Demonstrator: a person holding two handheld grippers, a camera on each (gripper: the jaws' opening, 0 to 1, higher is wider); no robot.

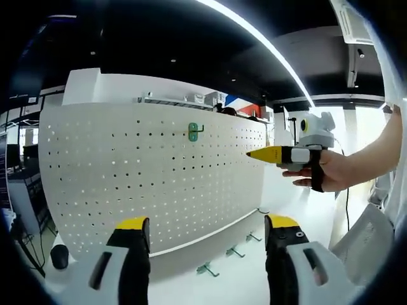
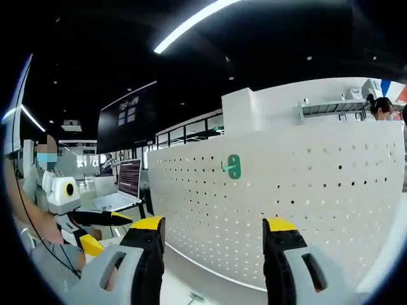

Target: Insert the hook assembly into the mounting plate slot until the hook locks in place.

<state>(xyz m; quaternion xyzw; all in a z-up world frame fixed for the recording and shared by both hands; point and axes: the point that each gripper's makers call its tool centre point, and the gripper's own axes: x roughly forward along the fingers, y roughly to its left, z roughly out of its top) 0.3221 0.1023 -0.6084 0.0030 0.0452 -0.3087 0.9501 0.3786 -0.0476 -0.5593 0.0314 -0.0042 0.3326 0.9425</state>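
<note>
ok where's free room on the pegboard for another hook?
Most of the pegboard is bare: everything left of and below the mounted green hook. Crowded spots: the right end, where the right tool hovers, and the table edge with loose hooks.

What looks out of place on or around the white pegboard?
One green hook is mounted on the pegboard. Three more hooks lie loose on the table at its foot, not yet mounted. Nothing looks damaged or spilled.

You see the green hook assembly already hanging high on the upright white perforated mounting plate, its prong sticking outward from the holes.
</note>
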